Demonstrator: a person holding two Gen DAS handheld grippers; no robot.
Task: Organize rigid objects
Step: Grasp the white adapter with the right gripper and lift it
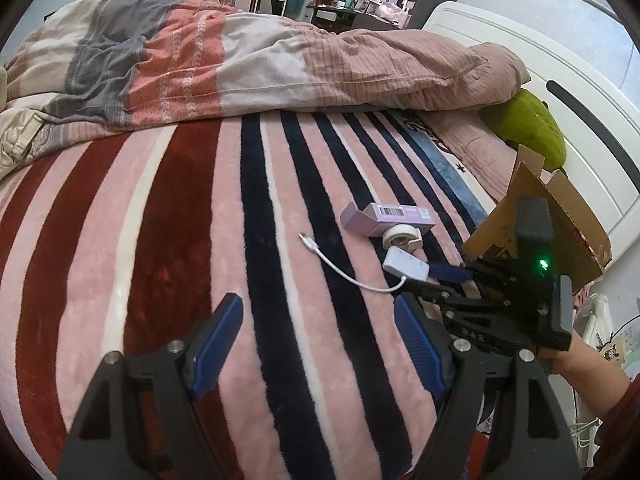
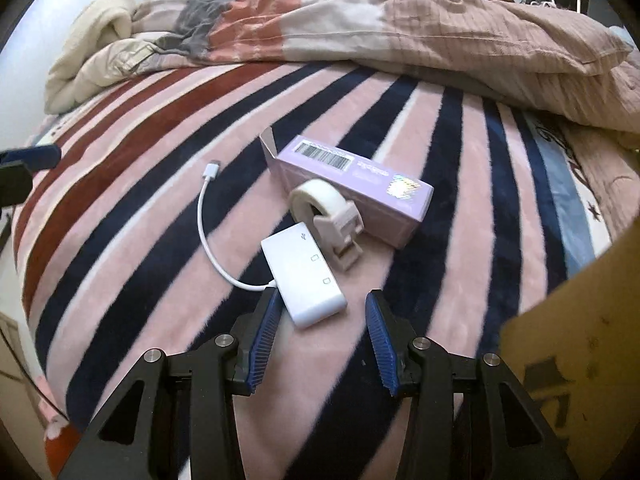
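A white USB hub [image 2: 304,280] with a white cable [image 2: 204,216] lies on the striped blanket. Behind it are a beige tape dispenser [image 2: 328,220] and a purple box [image 2: 352,184] with one end flap open. My right gripper [image 2: 320,300] is open, its fingers on either side of the hub's near end, low over the blanket. In the left wrist view the hub [image 1: 405,265], tape dispenser [image 1: 402,237] and purple box [image 1: 390,218] lie at the right, with the right gripper [image 1: 440,280] beside the hub. My left gripper [image 1: 318,316] is open and empty over the blanket.
A cardboard box [image 1: 560,224] stands open at the right bed edge, also at the right of the right wrist view [image 2: 580,360]. A rumpled quilt [image 1: 240,64] covers the far bed. A green cushion [image 1: 532,124] rests against the white bed frame [image 1: 580,92].
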